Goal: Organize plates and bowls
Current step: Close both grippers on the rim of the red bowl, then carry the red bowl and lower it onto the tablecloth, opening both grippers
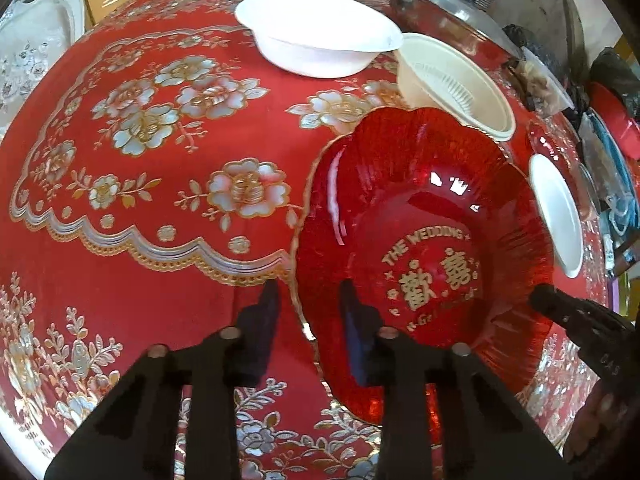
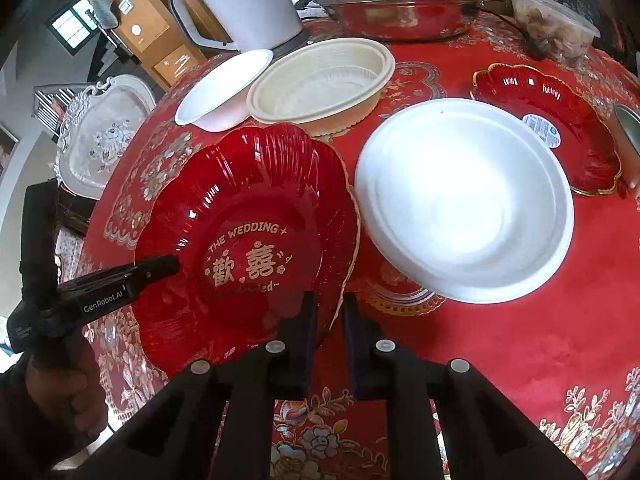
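Note:
A red scalloped wedding plate (image 1: 420, 240) (image 2: 248, 216) with gold lettering sits on the red floral tablecloth (image 1: 140, 312). My left gripper (image 1: 310, 300) is open, and its fingers straddle the plate's left rim without pinching it. My right gripper (image 2: 329, 312) is shut on the plate's right rim. Just right of it lies a white plate (image 2: 464, 200) (image 1: 556, 216). A second red plate (image 2: 560, 128) rests further right. At the back, a white bowl (image 1: 320, 36) (image 2: 224, 92) stands beside a cream bowl (image 1: 452, 84) (image 2: 320, 84).
A white kettle (image 2: 240, 4), a lidded steel pan (image 2: 400, 4) and a plastic food container (image 2: 556, 20) line the far edge. An ornate white chair (image 1: 36, 52) stands beyond the table's left side. A hand (image 2: 68, 392) holds the left gripper.

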Demonstrator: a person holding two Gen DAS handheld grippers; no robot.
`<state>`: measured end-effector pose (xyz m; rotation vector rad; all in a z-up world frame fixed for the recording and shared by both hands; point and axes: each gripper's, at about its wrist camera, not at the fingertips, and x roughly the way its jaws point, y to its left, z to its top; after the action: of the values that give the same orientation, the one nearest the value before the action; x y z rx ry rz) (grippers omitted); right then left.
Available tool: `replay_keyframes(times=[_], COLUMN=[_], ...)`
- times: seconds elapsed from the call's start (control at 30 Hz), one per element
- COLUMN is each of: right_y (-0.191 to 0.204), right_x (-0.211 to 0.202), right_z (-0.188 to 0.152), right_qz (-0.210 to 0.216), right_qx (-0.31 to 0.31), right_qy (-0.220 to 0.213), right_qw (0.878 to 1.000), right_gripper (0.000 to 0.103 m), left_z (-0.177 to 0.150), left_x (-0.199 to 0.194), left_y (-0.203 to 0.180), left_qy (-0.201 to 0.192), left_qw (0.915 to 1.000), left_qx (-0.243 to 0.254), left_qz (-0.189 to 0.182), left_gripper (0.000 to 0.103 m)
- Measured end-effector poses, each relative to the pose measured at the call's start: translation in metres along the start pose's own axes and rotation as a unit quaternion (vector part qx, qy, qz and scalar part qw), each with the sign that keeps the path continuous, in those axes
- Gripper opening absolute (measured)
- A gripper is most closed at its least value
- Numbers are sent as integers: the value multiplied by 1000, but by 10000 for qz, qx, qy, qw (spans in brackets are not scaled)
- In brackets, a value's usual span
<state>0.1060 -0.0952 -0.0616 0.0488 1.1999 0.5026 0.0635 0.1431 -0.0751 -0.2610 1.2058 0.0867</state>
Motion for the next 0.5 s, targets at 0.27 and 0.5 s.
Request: replay_keyframes(times=[0.27, 0.5], right_y=[4, 13], right_x=[-5, -20], right_z=[-3, -8], right_qz=[-90, -67], right_qx=[-25, -120], right_qy=[-1, -158], right_qw=[10000, 9998], right_gripper=[11, 11], left_z=[1, -8], left_x=[-6, -21], left_y=[-4, 1], left_qy=[-72, -226], left_qw=[9997, 9996], left_qx=[220, 172], left_qz=[-38, -87], left_gripper=[11, 11])
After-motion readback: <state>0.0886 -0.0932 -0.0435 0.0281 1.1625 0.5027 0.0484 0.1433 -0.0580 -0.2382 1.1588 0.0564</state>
